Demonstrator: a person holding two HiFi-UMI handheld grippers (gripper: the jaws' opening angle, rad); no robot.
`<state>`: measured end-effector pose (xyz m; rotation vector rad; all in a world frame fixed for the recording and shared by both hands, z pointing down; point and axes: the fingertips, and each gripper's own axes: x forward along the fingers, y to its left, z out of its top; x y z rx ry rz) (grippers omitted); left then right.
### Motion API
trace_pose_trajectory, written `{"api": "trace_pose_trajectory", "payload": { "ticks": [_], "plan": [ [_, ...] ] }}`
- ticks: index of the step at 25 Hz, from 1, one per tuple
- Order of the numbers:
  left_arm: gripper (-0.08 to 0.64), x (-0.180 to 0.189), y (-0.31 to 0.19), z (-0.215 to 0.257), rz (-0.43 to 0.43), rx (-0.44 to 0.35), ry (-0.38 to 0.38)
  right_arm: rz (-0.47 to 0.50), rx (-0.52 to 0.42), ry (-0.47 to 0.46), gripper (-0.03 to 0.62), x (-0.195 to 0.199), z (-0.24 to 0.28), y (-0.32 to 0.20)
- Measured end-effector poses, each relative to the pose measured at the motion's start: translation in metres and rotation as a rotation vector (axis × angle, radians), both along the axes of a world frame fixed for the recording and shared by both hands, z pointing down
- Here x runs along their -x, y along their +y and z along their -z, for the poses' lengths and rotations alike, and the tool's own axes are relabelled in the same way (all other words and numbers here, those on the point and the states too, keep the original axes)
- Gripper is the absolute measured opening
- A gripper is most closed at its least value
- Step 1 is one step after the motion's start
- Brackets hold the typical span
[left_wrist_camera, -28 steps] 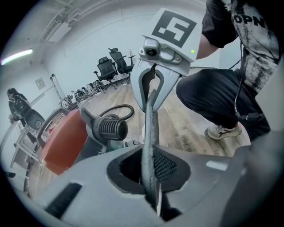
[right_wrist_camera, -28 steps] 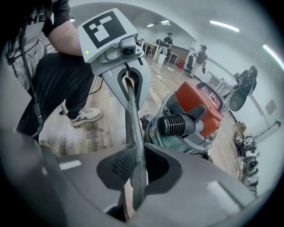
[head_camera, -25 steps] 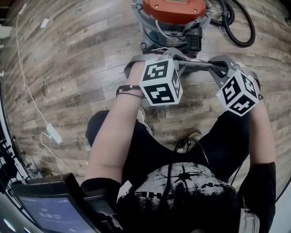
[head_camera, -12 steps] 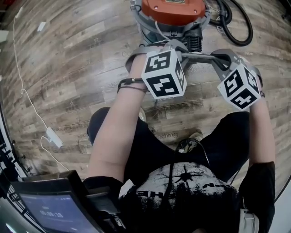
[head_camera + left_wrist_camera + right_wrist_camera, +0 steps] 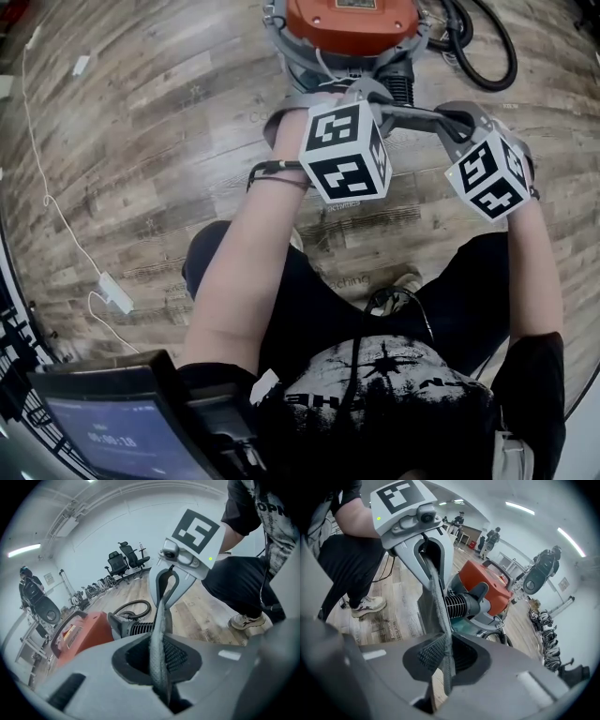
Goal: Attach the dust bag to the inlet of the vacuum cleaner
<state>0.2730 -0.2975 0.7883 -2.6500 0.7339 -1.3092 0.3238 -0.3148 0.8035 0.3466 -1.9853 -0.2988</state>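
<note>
The orange-topped vacuum cleaner [image 5: 352, 23] stands on the wooden floor at the top of the head view. Just in front of it, both grippers hold a grey fabric dust bag [image 5: 417, 117] stretched between them. My left gripper [image 5: 375, 98] is shut on one end of the fabric strip [image 5: 159, 630]. Its jaws have just been opening slightly, and the fabric stays pinched between them. My right gripper [image 5: 450, 117] is shut on the other end [image 5: 436, 592]. The vacuum's ribbed grey neck [image 5: 461, 604] lies just beyond the bag. The bag's opening and the inlet are hidden.
A black hose [image 5: 487, 56] coils at the vacuum's right. A white adapter with its cable [image 5: 117, 292] lies on the floor at the left, and a screen [image 5: 103, 431] sits at the bottom left. The person's shoe [image 5: 246, 620] is close by. Office chairs [image 5: 126, 557] stand far behind.
Both grippers, with the bag stretched between them, have moved a little up the head view toward the vacuum cleaner.
</note>
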Motion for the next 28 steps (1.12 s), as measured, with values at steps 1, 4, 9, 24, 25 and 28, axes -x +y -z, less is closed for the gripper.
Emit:
{"api": "trace_pose_trajectory", "payload": {
  "ticks": [1,4,9,24,25,28],
  "plan": [
    [0.037,-0.001,-0.001,0.001,-0.002,-0.002,0.005,-0.017,0.008,-0.012,0.029,0.000,-0.002,-0.002],
    [0.041,0.001,-0.005,0.002,0.019,0.013,0.036,-0.037,0.011,-0.032,0.031,0.002,0.001,-0.004],
    [0.043,0.016,-0.007,-0.012,0.069,0.076,0.069,0.013,-0.031,0.010,0.029,0.017,0.014,-0.006],
    [0.029,0.014,-0.013,-0.008,0.045,0.066,0.098,-0.013,-0.028,0.017,0.028,0.023,0.010,-0.022],
    [0.031,0.012,-0.014,-0.004,0.042,0.053,0.106,-0.029,-0.024,0.018,0.028,0.020,0.006,-0.023],
    [0.035,0.007,-0.019,0.001,0.041,0.037,0.117,-0.063,-0.016,0.021,0.026,0.015,0.000,-0.025]
  ]
}}
